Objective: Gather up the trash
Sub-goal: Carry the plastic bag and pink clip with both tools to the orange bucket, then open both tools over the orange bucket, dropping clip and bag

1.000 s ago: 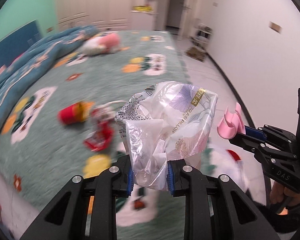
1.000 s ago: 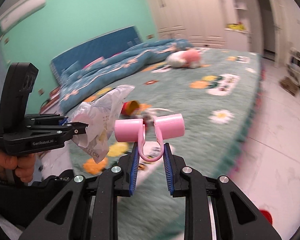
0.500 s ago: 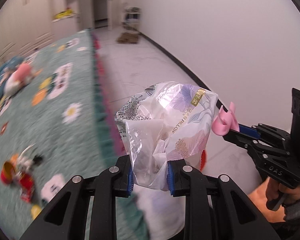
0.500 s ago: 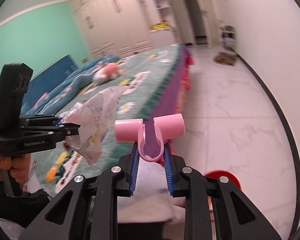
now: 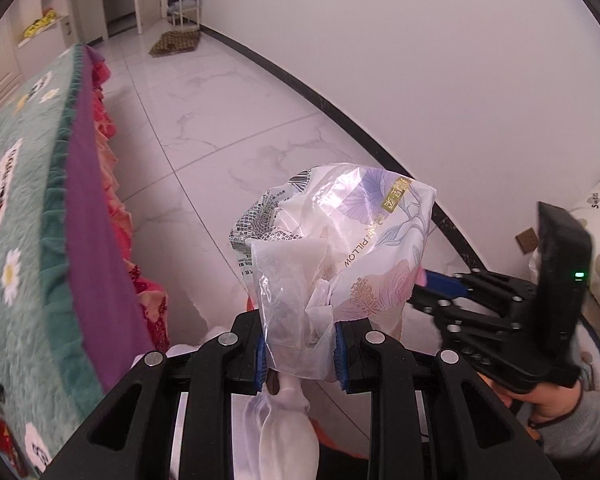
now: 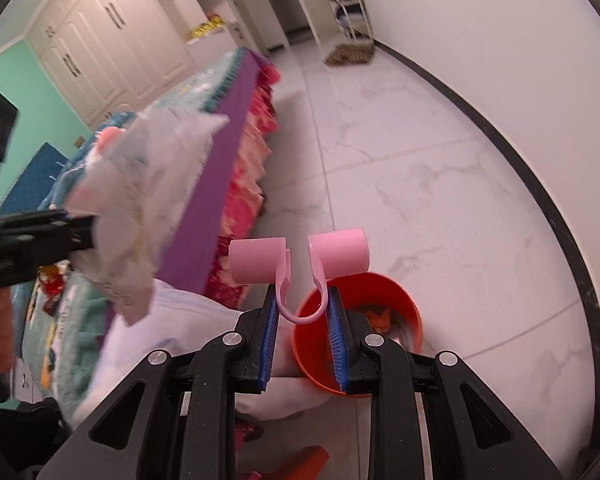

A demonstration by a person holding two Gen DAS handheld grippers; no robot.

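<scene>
Left tongs (image 5: 300, 354) pinch the wrapper (image 5: 332, 256); right tongs (image 6: 303, 326) pinch the pink clip (image 6: 300, 264) just above the red bin (image 6: 404, 300). I'd centre the clip over the rim before releasing; the wrapper, probably off to the side, follows.

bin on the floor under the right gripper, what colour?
Orange-red bucket, clearest in the right wrist view, just behind the pink clip held in the right gripper.
</scene>
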